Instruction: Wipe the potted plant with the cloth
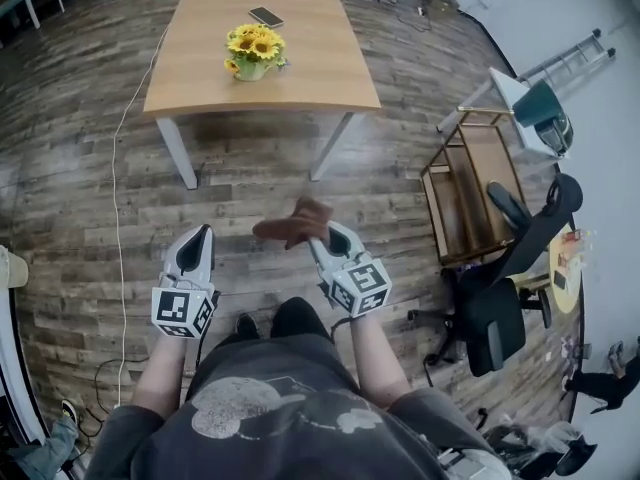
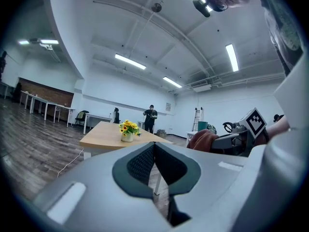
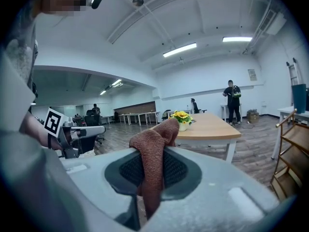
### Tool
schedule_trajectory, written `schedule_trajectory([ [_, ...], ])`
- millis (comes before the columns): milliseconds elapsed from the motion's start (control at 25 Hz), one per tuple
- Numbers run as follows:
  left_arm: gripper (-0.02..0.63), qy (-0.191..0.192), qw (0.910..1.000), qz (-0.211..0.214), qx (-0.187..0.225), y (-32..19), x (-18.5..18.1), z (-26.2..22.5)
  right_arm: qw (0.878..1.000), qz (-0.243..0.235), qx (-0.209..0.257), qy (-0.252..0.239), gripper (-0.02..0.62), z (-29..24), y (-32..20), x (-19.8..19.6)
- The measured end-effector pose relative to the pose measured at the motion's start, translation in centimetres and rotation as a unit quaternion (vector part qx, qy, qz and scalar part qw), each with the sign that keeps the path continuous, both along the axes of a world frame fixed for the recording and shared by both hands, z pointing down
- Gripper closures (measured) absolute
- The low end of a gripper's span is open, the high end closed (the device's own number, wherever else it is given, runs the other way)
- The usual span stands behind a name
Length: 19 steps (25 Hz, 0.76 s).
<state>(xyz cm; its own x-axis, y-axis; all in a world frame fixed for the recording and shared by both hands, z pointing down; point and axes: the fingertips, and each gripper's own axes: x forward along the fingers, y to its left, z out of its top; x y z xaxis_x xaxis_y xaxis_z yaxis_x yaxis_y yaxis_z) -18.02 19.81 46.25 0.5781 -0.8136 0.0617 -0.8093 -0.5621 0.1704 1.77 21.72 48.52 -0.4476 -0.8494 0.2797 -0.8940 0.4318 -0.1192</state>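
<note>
Wooden surface (image 1: 300, 68) well ahead across the floor; I judge this the approach, with wiping not yet begun.
Both tools hover over the plank floor, well short of it. My left gripper (image 1: 203, 232) has its fingers pressed together on nothing. My right gripper (image 1: 325, 234) has its fingers clamped on the brown cloth (image 1: 292, 225), which bunches above them. The sunflower potted plant (image 1: 254, 54) stands on the surface towards its near edge. Next I'd need to close that gap and lay the cloth gently against petals and pot.

Phone (image 1: 266, 16) on wooden table (image 1: 312, 60); black chair (image 1: 494, 324)
</note>
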Motion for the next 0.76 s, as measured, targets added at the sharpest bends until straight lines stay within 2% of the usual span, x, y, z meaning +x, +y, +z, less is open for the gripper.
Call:
schedule_trajectory([
  [360,0.588,0.0,0.9992,-0.039,0.005,1.9,1.7,-1.7,1.0,-0.018,0.001,-0.009,0.548,-0.8,1.0,2.2],
  [760,0.586,-0.002,0.9993,-0.037,-0.002,6.6,6.3,-1.9,1.0,-0.017,-0.011,-0.014,0.548,-0.3,5.2,6.5],
])
